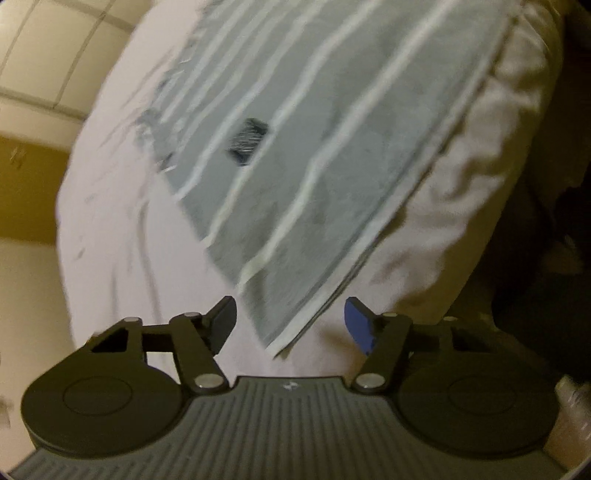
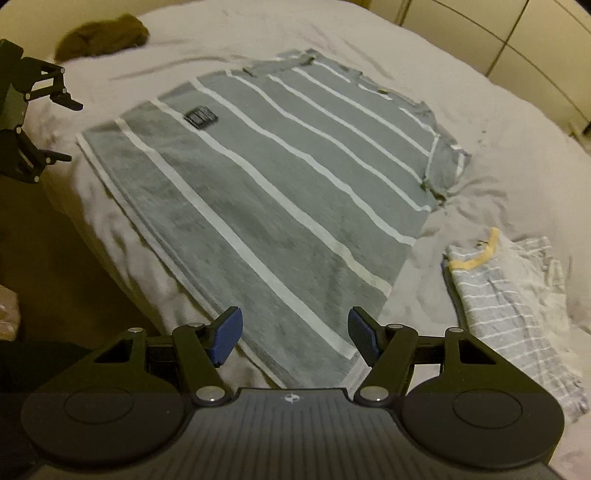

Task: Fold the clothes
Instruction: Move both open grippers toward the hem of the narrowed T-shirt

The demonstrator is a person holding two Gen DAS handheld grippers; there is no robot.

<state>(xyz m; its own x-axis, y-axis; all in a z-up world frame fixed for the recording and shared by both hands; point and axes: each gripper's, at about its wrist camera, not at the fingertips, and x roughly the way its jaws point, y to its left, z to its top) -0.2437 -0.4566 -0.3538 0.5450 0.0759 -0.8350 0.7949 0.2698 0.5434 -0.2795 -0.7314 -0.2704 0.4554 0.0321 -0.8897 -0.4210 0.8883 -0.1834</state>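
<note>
A: Here we are over the bed [image 2: 498,110], and the grey striped T-shirt [image 2: 280,177] lies spread flat across the pale sheet, white stripes running its length, a small dark patch [image 2: 200,117] on the chest

B: Right tongs [image 2: 295,338] hover over the shirt's near corner, jaws spread wide, blue pads clear of the cloth, nothing between them

A: And the left tongs [image 1: 291,325]? Same story in their own camera: jaws wide apart, with a corner of the shirt's hem in the gap between them, though the picture is smeared and I cannot tell whether a pad touches the fabric

B: From the right camera you catch those left tongs [image 2: 61,129] at the far left edge of the bed, open, just off the shirt's other corner

A: The layered hem runs along the bed edge there, several folds of cloth stacked

B: Over to the right, a second garment [image 2: 509,291] lies rumpled on the sheet, pale with thin stripes and a yellow collar, apart from the grey shirt

A: And a dark brown bundle [image 2: 107,33] sits at the far end of the bed, well away from both tongs

B: Cream panelled doors [image 2: 517,40] beyond the bed
</note>
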